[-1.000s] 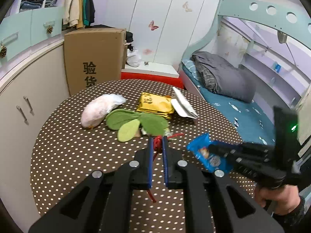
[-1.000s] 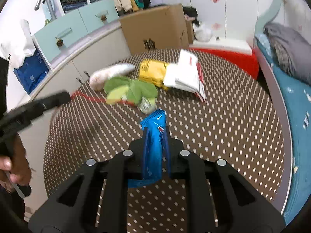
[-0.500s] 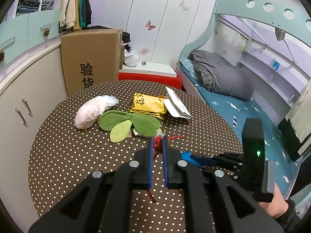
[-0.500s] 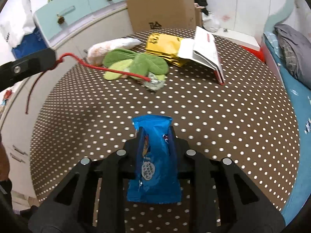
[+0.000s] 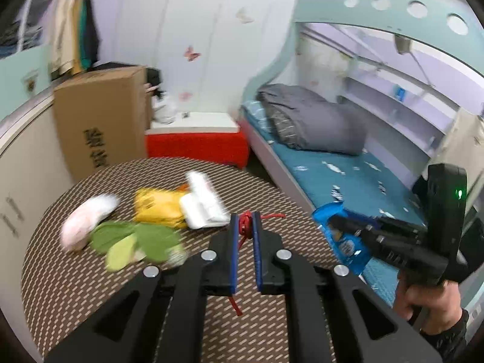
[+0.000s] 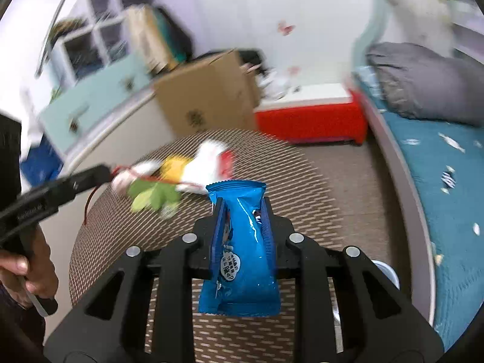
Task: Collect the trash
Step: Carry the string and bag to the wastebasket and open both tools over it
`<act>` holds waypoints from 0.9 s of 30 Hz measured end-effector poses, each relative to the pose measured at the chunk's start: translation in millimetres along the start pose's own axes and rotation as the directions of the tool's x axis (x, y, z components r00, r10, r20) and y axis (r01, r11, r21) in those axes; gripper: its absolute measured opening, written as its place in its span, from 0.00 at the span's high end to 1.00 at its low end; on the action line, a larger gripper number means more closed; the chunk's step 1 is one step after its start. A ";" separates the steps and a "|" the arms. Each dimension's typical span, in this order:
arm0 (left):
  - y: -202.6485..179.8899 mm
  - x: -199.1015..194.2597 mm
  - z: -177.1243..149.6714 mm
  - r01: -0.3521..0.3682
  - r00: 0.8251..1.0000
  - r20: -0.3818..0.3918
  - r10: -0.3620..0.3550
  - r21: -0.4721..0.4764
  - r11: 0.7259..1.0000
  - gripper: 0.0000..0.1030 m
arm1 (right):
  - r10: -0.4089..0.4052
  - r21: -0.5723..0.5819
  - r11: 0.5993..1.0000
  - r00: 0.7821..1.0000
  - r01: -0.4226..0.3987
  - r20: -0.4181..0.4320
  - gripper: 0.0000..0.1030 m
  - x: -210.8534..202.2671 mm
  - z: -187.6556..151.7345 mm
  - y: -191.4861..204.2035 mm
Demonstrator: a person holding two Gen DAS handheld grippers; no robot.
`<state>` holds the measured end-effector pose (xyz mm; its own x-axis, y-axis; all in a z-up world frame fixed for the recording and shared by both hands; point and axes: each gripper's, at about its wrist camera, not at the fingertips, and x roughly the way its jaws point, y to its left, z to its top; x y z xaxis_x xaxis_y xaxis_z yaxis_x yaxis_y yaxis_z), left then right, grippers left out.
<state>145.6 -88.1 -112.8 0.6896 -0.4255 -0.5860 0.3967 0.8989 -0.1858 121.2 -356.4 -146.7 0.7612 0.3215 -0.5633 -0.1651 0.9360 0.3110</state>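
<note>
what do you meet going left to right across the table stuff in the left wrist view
white-pink bag → green leaf-shaped pieces → yellow packet → white packet → red string in the left tool → blue snack wrapper in the right tool

Near half of round counter [image 5: 75, 284] bare; open passage there. Far half blocked by a cluster: pink-white bundle [image 5: 87, 220], green leaf-shaped pieces [image 5: 136, 242], yellow packet [image 5: 160, 208], white packet [image 5: 202, 208], touching or overlapping. Cardboard box [image 5: 99, 121] stands past the far-left rim, cabinets [image 5: 21, 157] along the left. Bed [image 5: 332, 166] bounds the right side. Red-and-white step [image 5: 196, 142] behind the counter.
</note>
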 end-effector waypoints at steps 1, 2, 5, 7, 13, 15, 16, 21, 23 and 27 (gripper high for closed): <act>-10.6 4.6 5.0 0.020 1.000 0.002 -0.020 0.014 1.000 0.92 | -0.027 0.028 0.999 1.000 0.027 0.012 0.77 -5.5 1.8 -16.1; -19.2 8.5 8.4 0.035 0.999 0.003 -0.035 0.025 0.999 0.92 | -0.056 0.072 0.996 0.998 0.054 0.024 0.77 -13.6 2.0 -38.4; -53.2 25.9 19.3 0.094 0.996 -0.005 -0.094 0.065 0.993 0.92 | -0.140 0.159 0.978 0.990 0.134 0.025 0.77 -23.8 -3.3 -89.8; -72.0 35.5 20.6 0.122 0.992 -0.013 -0.122 0.085 0.989 0.92 | -0.177 0.215 0.961 0.984 0.173 -0.003 0.77 -21.8 -12.6 -122.9; -127.0 79.2 19.0 0.193 0.980 -0.082 -0.184 0.127 0.973 0.92 | -0.224 0.334 0.905 0.962 0.264 -0.154 0.77 15.7 -56.0 -201.4; -141.4 96.0 15.8 0.201 0.976 -0.112 -0.186 0.137 0.970 0.92 | -0.213 0.370 0.888 0.958 0.272 -0.193 0.77 31.9 -72.6 -222.0; -147.4 104.1 14.6 0.200 0.975 -0.124 -0.183 0.144 0.969 0.92 | -0.207 0.383 0.882 0.957 0.273 -0.205 0.77 39.7 -77.4 -229.5; -173.4 150.6 5.0 0.195 0.965 -0.210 -0.159 0.161 0.968 0.92 | -0.169 0.459 0.842 0.946 0.284 -0.276 0.68 80.8 -105.4 -268.4; -182.9 170.3 -1.0 0.193 0.957 -0.251 -0.147 0.169 0.967 0.92 | -0.155 0.504 0.812 0.942 0.293 -0.298 0.35 89.9 -118.0 -282.8; -202.8 210.4 -15.0 0.194 0.934 -0.334 -0.124 0.184 0.964 0.92 | -0.175 0.564 0.764 0.941 0.314 -0.288 0.30 74.9 -133.3 -298.4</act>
<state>201.2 -358.4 -210.2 0.3926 -0.4745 -0.7879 0.6273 0.7646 -0.1479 143.9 -592.5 -383.7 0.5646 0.1806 -0.8054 0.4669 0.7348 0.4921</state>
